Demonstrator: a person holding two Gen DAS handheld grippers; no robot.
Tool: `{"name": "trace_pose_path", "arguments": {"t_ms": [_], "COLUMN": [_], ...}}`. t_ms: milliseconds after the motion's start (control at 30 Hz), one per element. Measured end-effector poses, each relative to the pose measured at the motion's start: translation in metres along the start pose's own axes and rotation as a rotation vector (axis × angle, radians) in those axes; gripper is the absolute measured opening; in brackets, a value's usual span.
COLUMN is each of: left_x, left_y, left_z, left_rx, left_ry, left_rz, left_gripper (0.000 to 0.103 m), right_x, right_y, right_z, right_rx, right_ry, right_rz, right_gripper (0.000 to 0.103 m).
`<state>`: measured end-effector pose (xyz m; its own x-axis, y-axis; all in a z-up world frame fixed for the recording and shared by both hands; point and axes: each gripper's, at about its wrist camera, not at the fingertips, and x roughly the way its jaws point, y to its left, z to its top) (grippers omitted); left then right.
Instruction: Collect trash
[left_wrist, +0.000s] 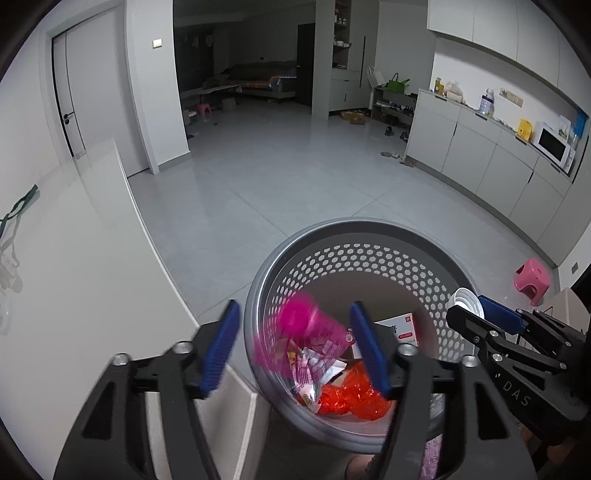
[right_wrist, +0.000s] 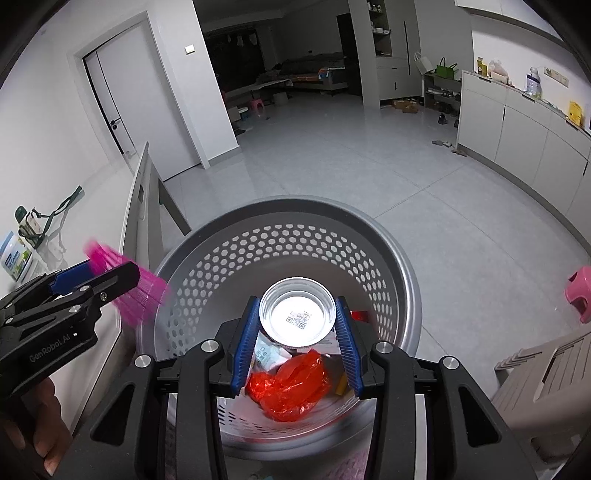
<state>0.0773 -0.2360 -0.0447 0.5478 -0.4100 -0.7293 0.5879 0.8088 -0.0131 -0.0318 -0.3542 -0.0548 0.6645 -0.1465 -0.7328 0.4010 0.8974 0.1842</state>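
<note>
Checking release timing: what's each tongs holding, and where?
Left tongs: open, blurred pink plastic cup falling free. Right tongs: clear plastic cup, pads on opposite sides of its wall.

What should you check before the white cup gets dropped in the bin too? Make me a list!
1. White cup sits between the right gripper pads: ok.
2. Cup is over the bin opening, not the floor: ok.
3. Pink cup has left the left gripper, blurred, falling into the bin: ok.
4. Left gripper clear of the white cup's path: ok, it is off to the side.
5. Room in the bin above the red bag: ok.
6. Pink cup has landed inside: cannot tell.
</note>
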Motion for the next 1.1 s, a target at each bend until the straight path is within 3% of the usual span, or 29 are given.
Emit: {"name": "trace_pose_path", "arguments": {"t_ms": [67, 733, 1100], "left_x": [-0.002, -0.011, -0.016], "left_y": [-0.002, -0.005, 0.003], "left_z": [-0.002, -0.005, -0.001], "left_rx": [-0.003, -0.02, -0.049], "left_ry": [-0.006, 0.008, -0.001], "left_rz": [0.002, 0.03, 0.045], "left_gripper": [0.071, 0.075, 0.09], "right_x": [0.0, -0.001, -0.003], "right_y": [-0.001, -0.006, 0.0], "right_z": [0.002, 0.0, -0.001], "right_rx": [0.004, 0.022, 0.019], "right_ry": [-0.012, -0.014, -0.018], "right_rz": [-0.003, 0.019, 0.023], "right_gripper": [0.052, 0.054, 0.057]}}
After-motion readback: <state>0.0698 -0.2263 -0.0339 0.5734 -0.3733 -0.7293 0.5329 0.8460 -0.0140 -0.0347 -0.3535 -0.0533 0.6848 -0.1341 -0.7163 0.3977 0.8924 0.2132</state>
